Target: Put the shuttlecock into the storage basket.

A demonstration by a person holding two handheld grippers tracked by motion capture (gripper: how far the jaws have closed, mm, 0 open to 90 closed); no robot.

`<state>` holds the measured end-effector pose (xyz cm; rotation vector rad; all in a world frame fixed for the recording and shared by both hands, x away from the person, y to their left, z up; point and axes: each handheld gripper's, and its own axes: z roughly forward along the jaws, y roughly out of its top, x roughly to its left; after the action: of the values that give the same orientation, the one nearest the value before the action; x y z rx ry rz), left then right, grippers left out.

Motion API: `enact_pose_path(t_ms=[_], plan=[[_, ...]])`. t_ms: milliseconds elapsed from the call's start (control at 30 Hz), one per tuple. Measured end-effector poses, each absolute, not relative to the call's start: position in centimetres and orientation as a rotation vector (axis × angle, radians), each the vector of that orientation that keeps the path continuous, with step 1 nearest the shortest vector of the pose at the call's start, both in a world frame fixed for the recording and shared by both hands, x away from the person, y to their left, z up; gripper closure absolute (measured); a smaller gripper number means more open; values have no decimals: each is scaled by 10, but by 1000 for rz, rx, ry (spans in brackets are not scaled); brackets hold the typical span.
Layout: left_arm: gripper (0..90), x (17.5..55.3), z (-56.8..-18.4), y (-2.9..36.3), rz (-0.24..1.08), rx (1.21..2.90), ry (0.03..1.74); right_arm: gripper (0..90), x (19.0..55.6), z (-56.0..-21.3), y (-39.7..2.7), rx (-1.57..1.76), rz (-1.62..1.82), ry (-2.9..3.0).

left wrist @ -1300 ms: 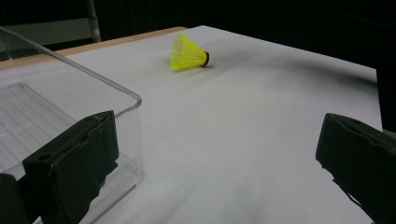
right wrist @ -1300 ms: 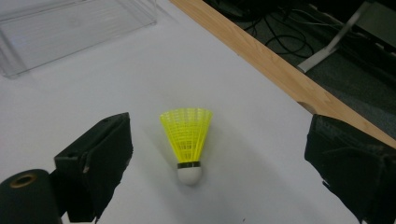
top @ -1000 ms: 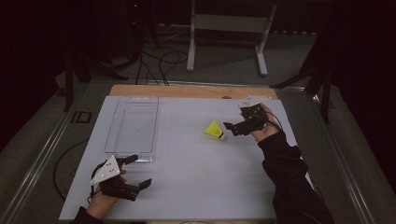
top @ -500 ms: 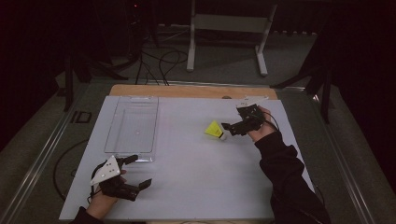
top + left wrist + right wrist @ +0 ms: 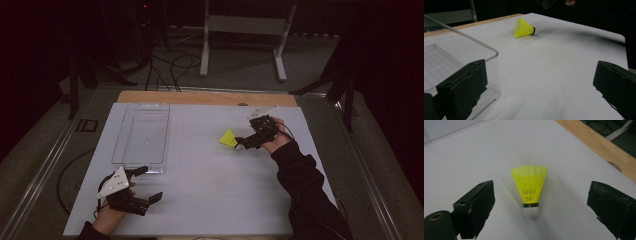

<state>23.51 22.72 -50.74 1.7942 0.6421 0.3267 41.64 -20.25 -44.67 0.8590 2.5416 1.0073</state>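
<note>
A yellow plastic shuttlecock with a white cork tip lies on its side on the white table sheet, toward the right half, well apart from the clear plastic rectangular tray on the left. The right gripper sits just beside it with its jaws spread wide — in the right gripper view the cork end points back between them, and neither jaw touches it. Down at the near left corner, the left gripper rests by the tray's front edge, jaws also wide apart and holding nothing — one jaw looks close against the tray's clear corner.
</note>
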Motion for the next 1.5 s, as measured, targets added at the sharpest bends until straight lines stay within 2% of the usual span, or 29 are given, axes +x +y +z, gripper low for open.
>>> enact_pose_path(t_ms=[900, 1267, 1333, 1500], plan=[[1, 235, -508, 227, 322, 1798, 634, 83, 430, -484, -192, 881, 805, 2762], [1, 235, -508, 227, 320, 1800, 632, 177, 435, -491, -189, 858, 718, 2809], [1, 235, -508, 227, 319, 1800, 632, 244, 436, -492, -188, 851, 688, 2821], [1, 235, -508, 227, 318, 1800, 632, 318, 437, -494, -186, 843, 642, 2824]])
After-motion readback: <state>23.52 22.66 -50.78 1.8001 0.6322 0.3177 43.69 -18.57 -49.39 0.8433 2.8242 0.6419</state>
